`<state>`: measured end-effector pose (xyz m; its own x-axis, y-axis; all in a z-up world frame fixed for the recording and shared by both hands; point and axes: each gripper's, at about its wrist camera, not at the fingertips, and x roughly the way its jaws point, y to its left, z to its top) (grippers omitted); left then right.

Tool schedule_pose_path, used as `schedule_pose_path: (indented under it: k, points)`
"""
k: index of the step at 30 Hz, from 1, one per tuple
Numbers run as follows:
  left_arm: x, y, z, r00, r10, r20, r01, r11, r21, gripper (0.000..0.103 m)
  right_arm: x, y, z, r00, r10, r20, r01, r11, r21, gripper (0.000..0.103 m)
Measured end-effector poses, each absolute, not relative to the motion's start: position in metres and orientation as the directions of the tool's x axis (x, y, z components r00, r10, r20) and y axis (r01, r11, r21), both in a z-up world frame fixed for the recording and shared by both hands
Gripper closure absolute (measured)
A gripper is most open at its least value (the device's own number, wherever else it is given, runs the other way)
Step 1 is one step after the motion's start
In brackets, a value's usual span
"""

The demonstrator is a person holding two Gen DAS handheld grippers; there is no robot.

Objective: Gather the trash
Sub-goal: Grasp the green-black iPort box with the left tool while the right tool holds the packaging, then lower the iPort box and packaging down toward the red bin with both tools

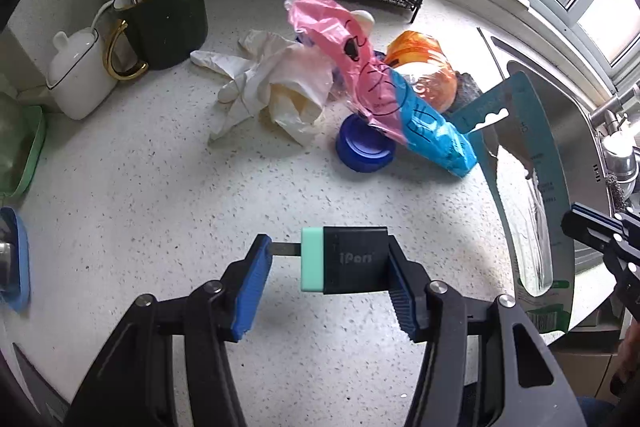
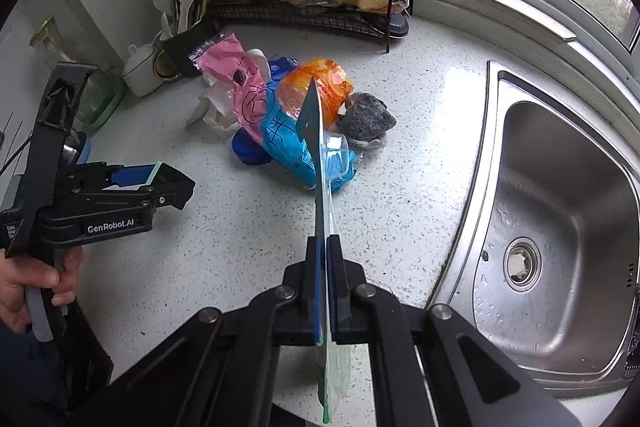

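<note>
- Left gripper (image 1: 328,261), jaws part-open, clamps a black and mint charger block (image 1: 344,259) crosswise.
- Beyond its jaws, left: one dark green mug (image 1: 168,23) holding white ladles; one white lidded pot (image 1: 76,75).
- Ahead on the speckled counter (image 1: 160,187): one trash heap, pink-blue wrapper (image 1: 376,91) on top.
- Right gripper (image 2: 326,279), jaws closed, pinches one teal blister card (image 2: 318,163); steel sink (image 2: 560,227) to their right.

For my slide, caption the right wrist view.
Right claw shut on a teal blister card, trash pile ahead, sink alongside.
</note>
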<state>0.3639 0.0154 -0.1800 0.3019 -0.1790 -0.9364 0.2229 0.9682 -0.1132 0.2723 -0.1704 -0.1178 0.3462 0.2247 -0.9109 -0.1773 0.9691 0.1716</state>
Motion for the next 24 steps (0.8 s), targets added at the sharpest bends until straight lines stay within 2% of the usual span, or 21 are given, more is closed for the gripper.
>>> schedule_pose_path:
  k: [5,11,24]
  points:
    - [0.343,-0.006,-0.162,0.329,-0.179,-0.927,0.247,0.964,-0.098,0.05,0.264,-0.17,-0.11,0.35,0.246,-0.904,-0.211,0.961,0.18,0.101]
    - [0.3,0.009,-0.14,0.351,-0.171,-0.921,0.256,0.963,-0.081,0.05,0.244,-0.173,-0.099,0.355,0.272,-0.894,-0.261,0.948,0.185,0.101]
    - [0.204,-0.033,-0.121,0.411,-0.124,-0.903,0.195,0.98,-0.046,0.05,0.173,-0.199,-0.077,0.379,0.343,-0.86,-0.39,0.902,0.188,0.101]
